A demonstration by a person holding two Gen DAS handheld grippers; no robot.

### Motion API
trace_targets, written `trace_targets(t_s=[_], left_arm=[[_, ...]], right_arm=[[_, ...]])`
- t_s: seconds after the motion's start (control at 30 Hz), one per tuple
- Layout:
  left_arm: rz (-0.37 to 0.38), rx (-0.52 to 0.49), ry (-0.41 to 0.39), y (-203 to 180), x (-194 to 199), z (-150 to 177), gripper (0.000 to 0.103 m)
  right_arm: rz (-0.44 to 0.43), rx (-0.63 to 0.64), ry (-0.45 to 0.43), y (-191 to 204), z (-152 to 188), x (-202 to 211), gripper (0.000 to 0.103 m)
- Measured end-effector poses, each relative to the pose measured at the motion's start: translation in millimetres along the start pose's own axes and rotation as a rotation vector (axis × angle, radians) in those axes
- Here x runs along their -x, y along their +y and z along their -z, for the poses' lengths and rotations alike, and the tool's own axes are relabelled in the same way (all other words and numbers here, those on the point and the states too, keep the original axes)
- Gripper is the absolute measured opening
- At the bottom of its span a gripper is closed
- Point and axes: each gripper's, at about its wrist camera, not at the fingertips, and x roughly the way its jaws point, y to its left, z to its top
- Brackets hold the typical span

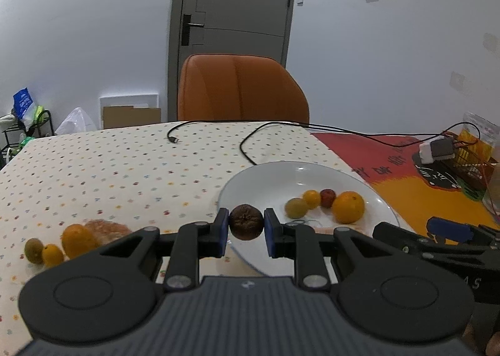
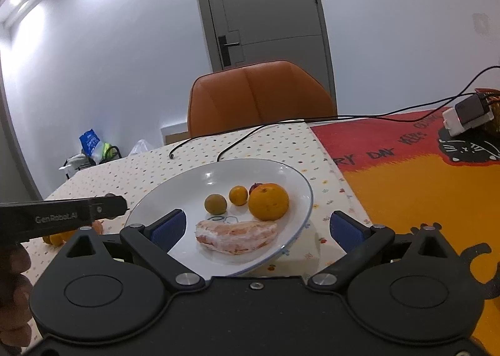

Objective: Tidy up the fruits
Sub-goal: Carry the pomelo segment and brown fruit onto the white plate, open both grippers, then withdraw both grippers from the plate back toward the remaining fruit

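Note:
My left gripper [image 1: 246,224] is shut on a dark brown wrinkled fruit [image 1: 246,221], held over the near left rim of the white plate [image 1: 265,181]. The plate holds a large orange [image 1: 347,206], a small orange citrus [image 1: 312,198], a greenish fruit [image 1: 295,207] and a dark red fruit [image 1: 327,197]. In the right wrist view a peeled pink citrus segment [image 2: 236,236] also lies on the plate [image 2: 193,187]. My right gripper [image 2: 256,231] hangs open just above the plate's near edge, its blue pads wide apart around the segment. Loose fruits [image 1: 62,245] lie on the cloth at left.
A dotted tablecloth [image 1: 109,168] covers the left of the table, a red and orange mat [image 2: 406,184] the right. Black cables [image 1: 250,137] run across the back. A charger block [image 2: 468,114] sits far right. An orange chair [image 1: 240,90] stands behind the table.

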Motion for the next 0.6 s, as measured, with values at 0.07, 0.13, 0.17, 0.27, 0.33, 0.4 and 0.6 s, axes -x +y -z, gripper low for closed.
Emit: trace_targets(t_s=[0.07, 0.13, 0.17, 0.27, 0.33, 0.4, 0.6], left_arm=[[0.008, -0.016, -0.023, -4.9, 2.0, -0.4, 0.027], [0.003, -0.026, -0.033, -8.1, 4.0, -0.7, 0.030], [0.001, -0.023, -0.030, -7.9, 4.3, -1.2, 0.035], [-0.016, 0.002, -0.025, -1.7, 5.6, -1.9, 0.045], [-0.040, 0.024, -0.022, 5.6, 6.9, -2.2, 0.053], [-0.059, 0.046, -0.022, 12.2, 9.6, -2.4, 0.058], [-0.112, 0.090, -0.035, 34.1, 20.3, -1.7, 0.072]], right_arm=[[0.000, -0.008, 0.003, -2.0, 1.4, 0.3, 0.100], [-0.005, -0.016, 0.009, -3.0, 3.2, 0.4, 0.100], [-0.008, -0.017, 0.012, -2.9, 3.7, 0.2, 0.100], [-0.017, -0.016, 0.016, -1.6, 4.8, 0.1, 0.100], [-0.026, -0.018, 0.017, -0.1, 5.0, 0.3, 0.100], [-0.033, -0.023, 0.022, 1.7, 5.5, 0.1, 0.100], [-0.055, -0.026, 0.027, 11.3, 5.0, 0.4, 0.103]])
